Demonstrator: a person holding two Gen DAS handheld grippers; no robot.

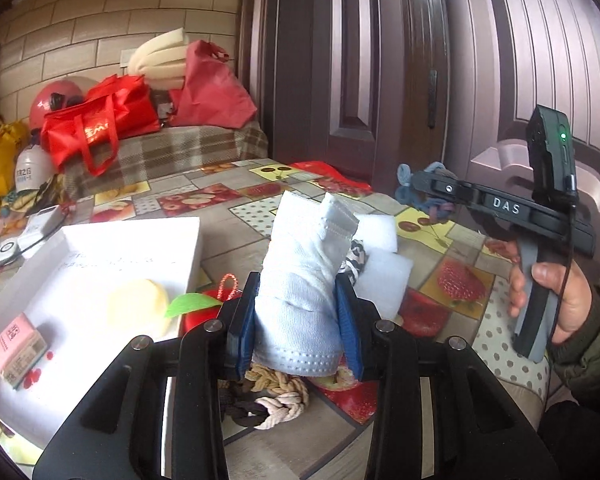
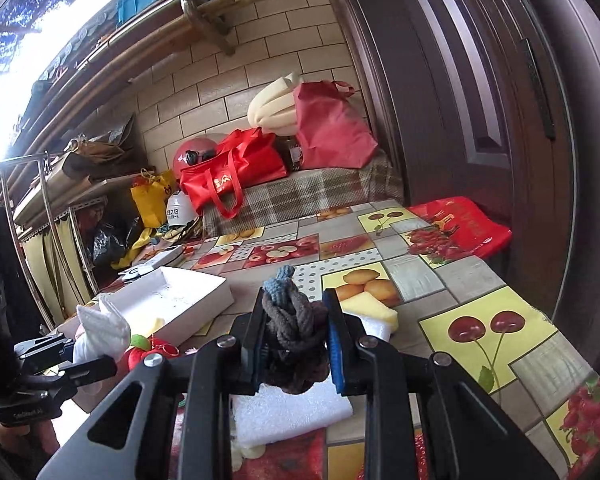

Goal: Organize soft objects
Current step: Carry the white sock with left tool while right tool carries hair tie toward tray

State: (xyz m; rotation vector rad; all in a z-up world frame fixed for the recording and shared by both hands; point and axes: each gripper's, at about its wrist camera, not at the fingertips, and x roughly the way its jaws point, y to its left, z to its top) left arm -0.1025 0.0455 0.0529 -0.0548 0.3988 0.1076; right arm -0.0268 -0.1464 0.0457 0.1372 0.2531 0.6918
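A: Blue pads of the left gripper: status?
B: Clamped on a pale blue mask, held upright above the table, just right of the white tray.
A: Tray contents?
B: Yellow sponge, pink box.
A: Right gripper?
B: Closed on a brown and blue knotted rope, over white foam.
A: Loose items?
B: Another knotted rope, red plush apple.
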